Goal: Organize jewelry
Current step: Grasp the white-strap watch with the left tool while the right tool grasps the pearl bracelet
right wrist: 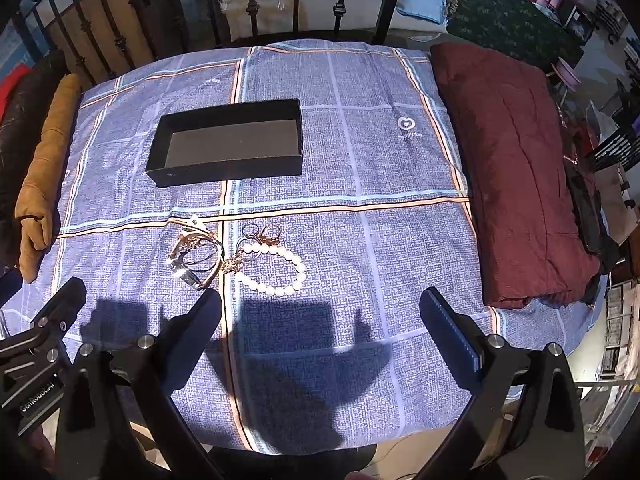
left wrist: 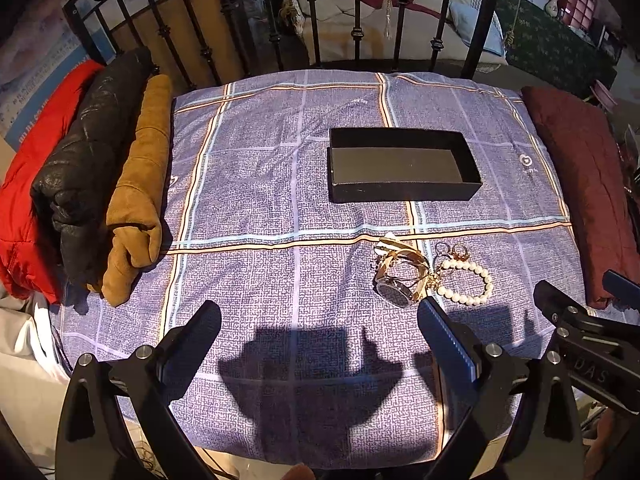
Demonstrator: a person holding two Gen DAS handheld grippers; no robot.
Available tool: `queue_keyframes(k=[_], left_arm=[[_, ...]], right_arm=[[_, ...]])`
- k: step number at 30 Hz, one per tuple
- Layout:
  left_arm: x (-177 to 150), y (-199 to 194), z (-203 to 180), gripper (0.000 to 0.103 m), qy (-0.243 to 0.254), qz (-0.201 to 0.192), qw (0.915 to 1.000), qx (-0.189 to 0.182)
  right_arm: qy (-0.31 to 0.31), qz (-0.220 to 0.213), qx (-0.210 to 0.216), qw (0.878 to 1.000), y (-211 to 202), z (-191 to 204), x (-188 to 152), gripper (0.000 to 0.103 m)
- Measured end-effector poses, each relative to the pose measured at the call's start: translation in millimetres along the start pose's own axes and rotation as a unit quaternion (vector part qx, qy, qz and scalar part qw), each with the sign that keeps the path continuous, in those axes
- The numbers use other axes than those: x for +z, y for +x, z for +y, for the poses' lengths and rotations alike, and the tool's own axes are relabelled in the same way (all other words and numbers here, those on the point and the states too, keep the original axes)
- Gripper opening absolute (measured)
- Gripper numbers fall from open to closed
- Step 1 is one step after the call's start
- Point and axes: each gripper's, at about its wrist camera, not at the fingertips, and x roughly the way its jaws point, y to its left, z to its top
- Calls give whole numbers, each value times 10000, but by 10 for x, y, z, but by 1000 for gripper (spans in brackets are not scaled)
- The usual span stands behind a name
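Home bedroom: iron bedstead [left wrist: 276, 36], quilt [left wrist: 280, 200].

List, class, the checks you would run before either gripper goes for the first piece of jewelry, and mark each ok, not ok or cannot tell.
1. Black box open and empty: ok.
2. Left gripper jaws spread, holding nothing: ok.
3. Right gripper jaws spread, holding nothing: ok.
4. Pearl bracelet lying free, easy to lift alone: cannot tell; a gold charm touches it.
5. Watch separate from the gold bangles: not ok, they lie piled together.
6. Path from pile to box clear on the bedspread: ok.
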Motion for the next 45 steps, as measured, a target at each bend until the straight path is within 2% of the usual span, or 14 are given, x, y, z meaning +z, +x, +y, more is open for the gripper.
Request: queue_keyframes(k=[8, 15, 19, 25, 29, 34, 40, 43, 45], left_arm=[[-18, 572, -8, 97, -139, -101, 9999, -3], [-13, 975, -5, 96, -240, 75, 9997, -80], [27, 978, -17, 96, -385, 53, 9986, -345], [94, 1141, -99, 96, -324, 129, 9990, -296], [67, 1290, -54, 97, -417, 219, 9980, -424], [60, 1397, -16, 97, -617, 243, 9954, -688], [242, 1411, -77, 96, -504, 110, 9952, -834], [316, 1556, -59, 97, -638, 536, 9904, -1101], [321, 1508, -50, 93, -616, 664, 9894, -1131]], right_arm=[[-56, 154, -50, 9999, 729, 23, 16, 98], [-84, 227, -83, 9997, 1146, 16, 40, 98], [-126, 260, -54, 9996, 1238, 42, 46, 98], [-323, 378, -74, 9987, 1405, 124, 15, 97], [-309, 298, 42, 9991, 1470, 125, 10, 97], [-418, 219, 150, 9988, 1480, 181, 24, 86], [-484, 207, 135, 9985, 1453, 227, 51, 84], [-488, 216, 139, 9985, 1442, 239, 52, 81], [-477, 237, 153, 9985, 1438, 244, 73, 80]])
